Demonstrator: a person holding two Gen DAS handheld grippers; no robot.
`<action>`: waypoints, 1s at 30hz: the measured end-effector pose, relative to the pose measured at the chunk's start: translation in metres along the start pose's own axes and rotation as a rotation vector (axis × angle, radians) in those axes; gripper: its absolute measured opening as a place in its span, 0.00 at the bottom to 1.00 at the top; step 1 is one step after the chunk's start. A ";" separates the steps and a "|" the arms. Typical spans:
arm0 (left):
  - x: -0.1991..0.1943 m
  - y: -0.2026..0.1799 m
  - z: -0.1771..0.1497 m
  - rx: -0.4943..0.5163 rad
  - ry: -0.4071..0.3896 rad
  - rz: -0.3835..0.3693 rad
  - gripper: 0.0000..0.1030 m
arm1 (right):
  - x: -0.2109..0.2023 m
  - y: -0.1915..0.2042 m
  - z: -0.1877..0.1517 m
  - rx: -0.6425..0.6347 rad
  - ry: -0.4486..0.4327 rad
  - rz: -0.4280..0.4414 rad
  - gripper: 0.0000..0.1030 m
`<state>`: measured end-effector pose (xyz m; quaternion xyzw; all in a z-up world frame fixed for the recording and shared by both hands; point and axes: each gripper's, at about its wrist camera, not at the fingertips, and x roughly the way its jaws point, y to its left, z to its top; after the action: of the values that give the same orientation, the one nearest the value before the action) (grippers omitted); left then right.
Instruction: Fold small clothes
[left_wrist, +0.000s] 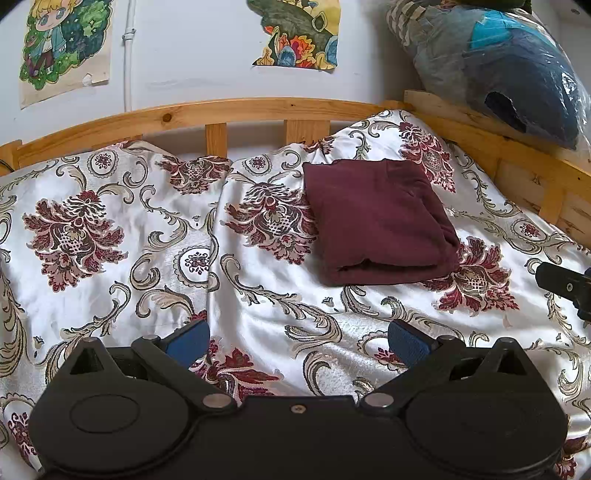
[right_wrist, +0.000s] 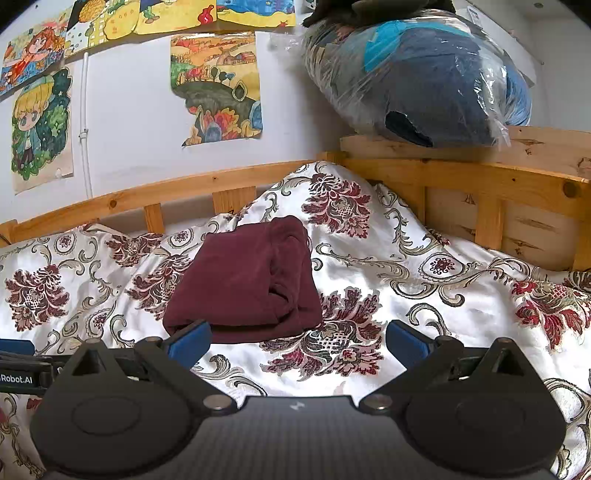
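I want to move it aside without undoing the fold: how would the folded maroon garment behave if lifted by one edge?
The maroon garment looks soft and floppy, so its stacked layers would probably droop and open. It seems light. On the glossy floral bedspread it may slide when pushed. Both grippers, left and right, are open and empty.

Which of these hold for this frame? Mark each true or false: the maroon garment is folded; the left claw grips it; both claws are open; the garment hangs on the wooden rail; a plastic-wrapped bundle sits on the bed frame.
1. The maroon garment lies folded. True.
2. The left claw grips it. False: it holds nothing and is apart from the garment.
3. Both claws are open. True: the right claw is spread too.
4. The garment hangs on the wooden rail. False: it rests on the floral bedspread.
5. A plastic-wrapped bundle sits on the bed frame. True.
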<state>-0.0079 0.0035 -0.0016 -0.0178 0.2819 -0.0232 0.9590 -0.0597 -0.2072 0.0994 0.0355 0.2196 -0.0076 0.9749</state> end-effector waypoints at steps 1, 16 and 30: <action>0.000 0.000 0.000 0.000 0.000 0.000 0.99 | 0.000 0.000 0.000 0.000 0.000 0.000 1.00; 0.006 0.001 0.000 0.029 0.062 0.007 0.99 | 0.000 0.001 -0.001 -0.001 0.002 -0.002 1.00; 0.009 0.005 -0.002 0.012 0.086 -0.001 0.99 | 0.001 0.003 -0.005 -0.007 0.014 -0.004 1.00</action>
<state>-0.0014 0.0082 -0.0080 -0.0114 0.3226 -0.0261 0.9461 -0.0608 -0.2038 0.0945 0.0319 0.2263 -0.0087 0.9735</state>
